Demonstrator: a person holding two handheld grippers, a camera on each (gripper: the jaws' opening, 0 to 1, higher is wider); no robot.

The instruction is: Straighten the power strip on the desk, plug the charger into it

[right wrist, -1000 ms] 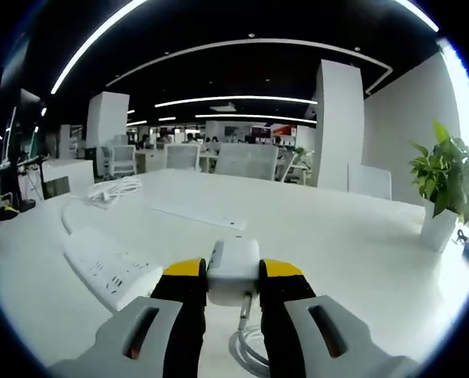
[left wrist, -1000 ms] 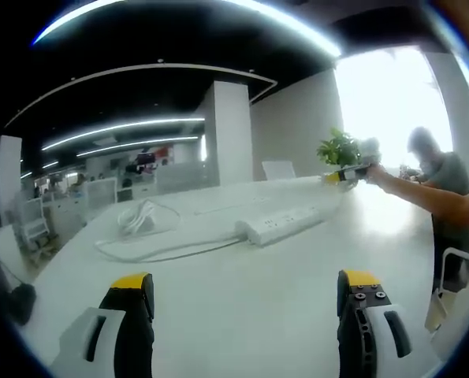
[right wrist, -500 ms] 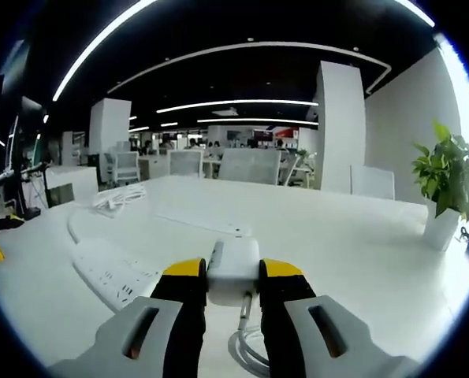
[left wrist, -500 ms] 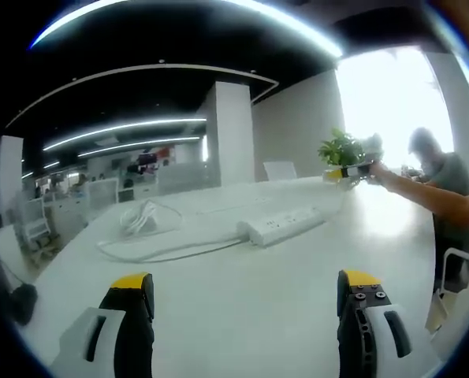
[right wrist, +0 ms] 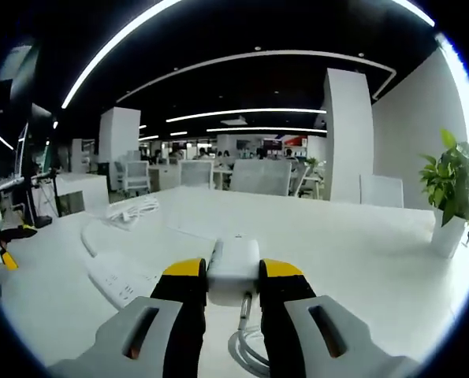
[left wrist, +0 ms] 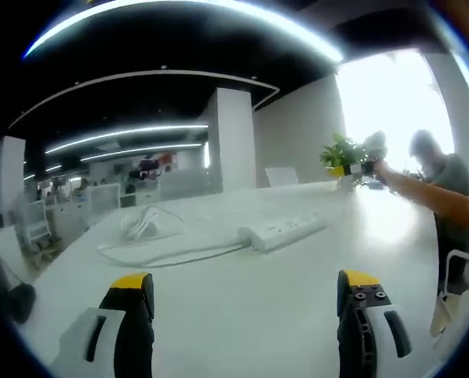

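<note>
Raised higher since before, the right tool (right wrist: 232, 285) grips the charger (right wrist: 233, 268); the left tool (left wrist: 246, 299) hangs wide open, empty.

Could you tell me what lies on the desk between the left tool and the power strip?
In the left gripper view, only bare white desk separates the left tool from the power strip; the strip's cord runs off to the side.
</note>
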